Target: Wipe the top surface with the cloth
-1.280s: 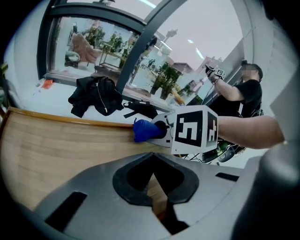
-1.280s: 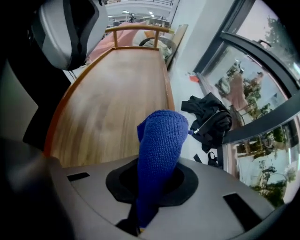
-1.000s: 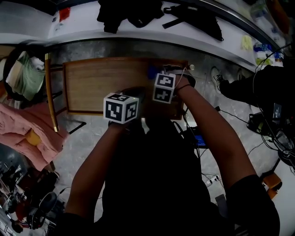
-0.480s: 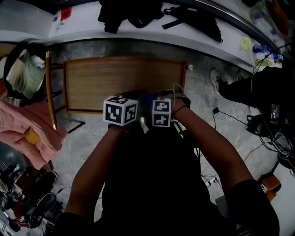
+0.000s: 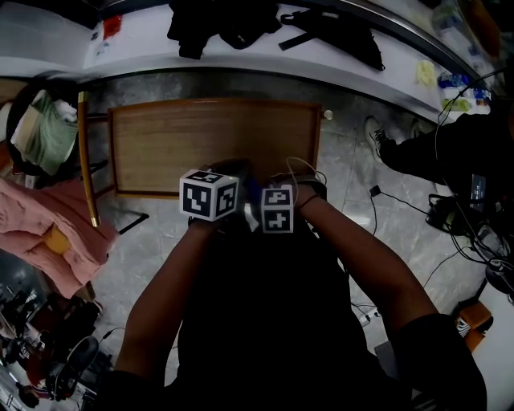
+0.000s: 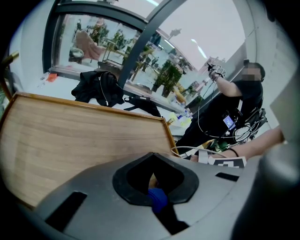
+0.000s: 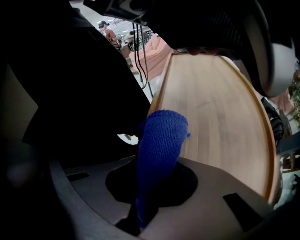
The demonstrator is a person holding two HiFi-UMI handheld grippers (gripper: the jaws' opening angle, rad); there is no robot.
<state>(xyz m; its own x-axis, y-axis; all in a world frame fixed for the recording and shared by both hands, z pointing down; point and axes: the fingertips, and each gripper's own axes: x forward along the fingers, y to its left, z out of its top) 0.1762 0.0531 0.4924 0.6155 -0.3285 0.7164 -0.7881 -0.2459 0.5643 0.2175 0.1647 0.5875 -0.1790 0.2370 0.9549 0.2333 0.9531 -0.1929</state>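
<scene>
The wooden table top point(image 5: 209, 136) lies ahead of me. A blue knitted cloth point(image 7: 161, 150) stands up out of my right gripper point(image 7: 157, 187), whose jaws are shut on it, over the top's near edge point(image 7: 220, 108). In the head view the right gripper point(image 5: 257, 197) sits just right of my left gripper point(image 5: 231, 170), with the cloth point(image 5: 251, 193) between them. The left gripper point(image 6: 157, 187) has its jaws together, and a small bit of blue cloth point(image 6: 158, 199) shows at their opening. Whether it is pinched there I cannot tell.
A chair with green clothing point(image 5: 44, 132) and a pink garment point(image 5: 48, 225) stand left of the table. Black bags point(image 5: 217, 24) lie on the white counter behind it. A person in black point(image 5: 458, 152) and floor cables point(image 5: 474, 233) are to the right.
My right gripper has drawn the cloth back from the table's far right corner to the near edge, ending beside the left gripper. The left gripper has hardly moved.
</scene>
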